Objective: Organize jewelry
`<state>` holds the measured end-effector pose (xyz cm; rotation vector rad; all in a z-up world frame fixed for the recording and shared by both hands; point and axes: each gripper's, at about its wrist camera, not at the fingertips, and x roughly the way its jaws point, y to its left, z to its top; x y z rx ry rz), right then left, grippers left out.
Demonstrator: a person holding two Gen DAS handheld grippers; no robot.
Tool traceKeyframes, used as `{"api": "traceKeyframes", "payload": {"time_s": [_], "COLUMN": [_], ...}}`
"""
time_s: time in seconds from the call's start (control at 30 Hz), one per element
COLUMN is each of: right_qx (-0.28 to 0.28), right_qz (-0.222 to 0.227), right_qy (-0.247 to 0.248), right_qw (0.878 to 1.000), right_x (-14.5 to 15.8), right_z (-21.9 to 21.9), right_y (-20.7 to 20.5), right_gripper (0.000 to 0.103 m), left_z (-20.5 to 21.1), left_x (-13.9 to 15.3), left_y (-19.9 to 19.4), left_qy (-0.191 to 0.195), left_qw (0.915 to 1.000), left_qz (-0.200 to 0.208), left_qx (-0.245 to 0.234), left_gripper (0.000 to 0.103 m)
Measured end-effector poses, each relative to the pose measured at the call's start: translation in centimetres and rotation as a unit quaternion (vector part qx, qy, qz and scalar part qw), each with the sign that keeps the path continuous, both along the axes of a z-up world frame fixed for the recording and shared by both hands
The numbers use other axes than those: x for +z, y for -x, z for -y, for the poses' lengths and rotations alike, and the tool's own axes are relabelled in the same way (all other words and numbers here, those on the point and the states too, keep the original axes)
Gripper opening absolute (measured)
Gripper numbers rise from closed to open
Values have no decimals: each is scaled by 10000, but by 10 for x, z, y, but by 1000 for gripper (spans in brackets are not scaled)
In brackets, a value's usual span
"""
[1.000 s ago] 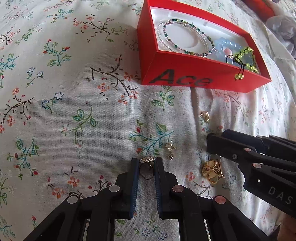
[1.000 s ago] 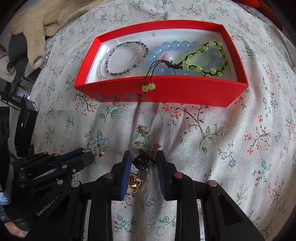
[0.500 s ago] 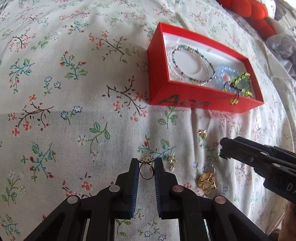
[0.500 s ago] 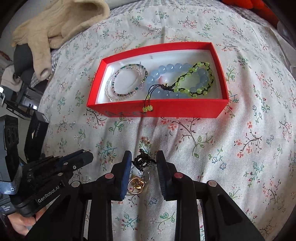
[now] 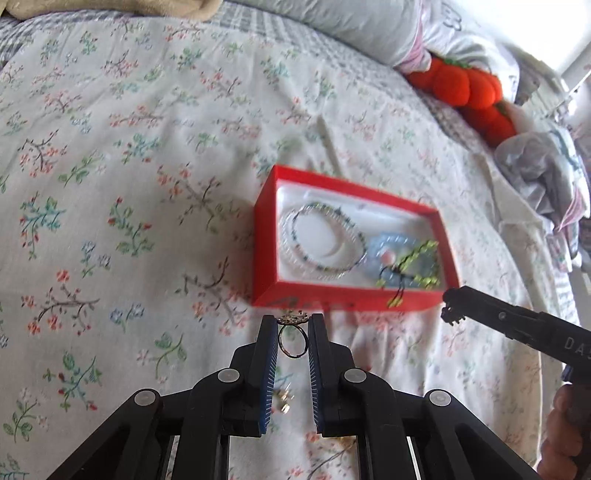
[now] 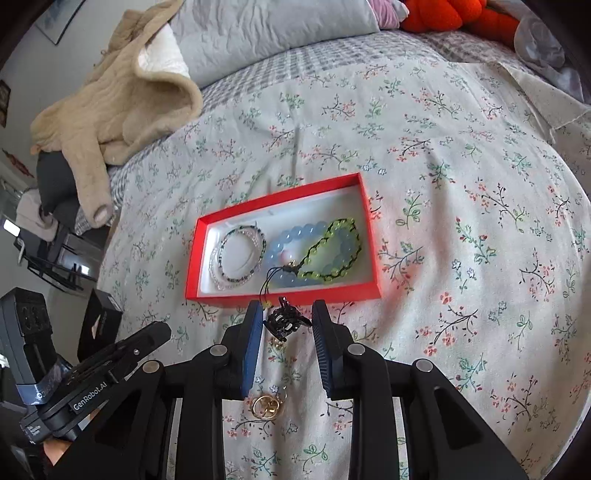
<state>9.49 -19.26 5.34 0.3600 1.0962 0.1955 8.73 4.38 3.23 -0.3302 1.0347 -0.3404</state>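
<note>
A red box (image 5: 275,266) (image 6: 373,254) lies on the floral bedspread with a beaded bracelet (image 5: 321,242) (image 6: 238,256), a blue bead bracelet (image 6: 291,236) and a green bead bracelet (image 5: 421,264) (image 6: 332,251) inside. My left gripper (image 5: 293,323) is shut on a ring (image 5: 293,341) with a decorated top, held above the bed short of the box. My right gripper (image 6: 287,314) is shut on a small black ornament (image 6: 284,323), also raised, near the box's front wall. A gold flower piece (image 6: 266,405) and small gold earrings (image 5: 284,400) lie on the spread below.
Orange plush pumpkins (image 5: 469,86) and pillows (image 6: 273,33) lie at the head of the bed. A beige garment (image 6: 107,110) lies at the far left edge. Crumpled fabric (image 5: 535,177) lies at the right. Black boxes (image 6: 99,323) stand beside the bed.
Both grippers have risen well above the bedspread, each carrying its piece; the box now looks smaller and farther below. The gold pieces stayed on the spread.
</note>
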Motion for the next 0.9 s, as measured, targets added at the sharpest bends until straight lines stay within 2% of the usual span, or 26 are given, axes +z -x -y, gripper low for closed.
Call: {"api": "traceKeyframes", "payload": {"time_s": [0.3, 0.8, 0.9], "right_qx": [-220, 7, 64], "right_qz": [157, 237, 246], "right_qy": [-78, 114, 149], "right_qw": [9996, 9997, 9996], "right_x": [1, -18, -21], "right_z": [22, 11, 9], "right_y": [-17, -44, -47], "right_gripper": [29, 29, 29], "left_z": [27, 44, 46], "left_x": [1, -25, -26], "left_y": [-23, -60, -62], "left_qy": [135, 183, 176], "left_qw": [9996, 9997, 9997], "left_qz": [254, 49, 6], "left_qx": [-71, 171, 187], "left_gripper": [11, 12, 22]}}
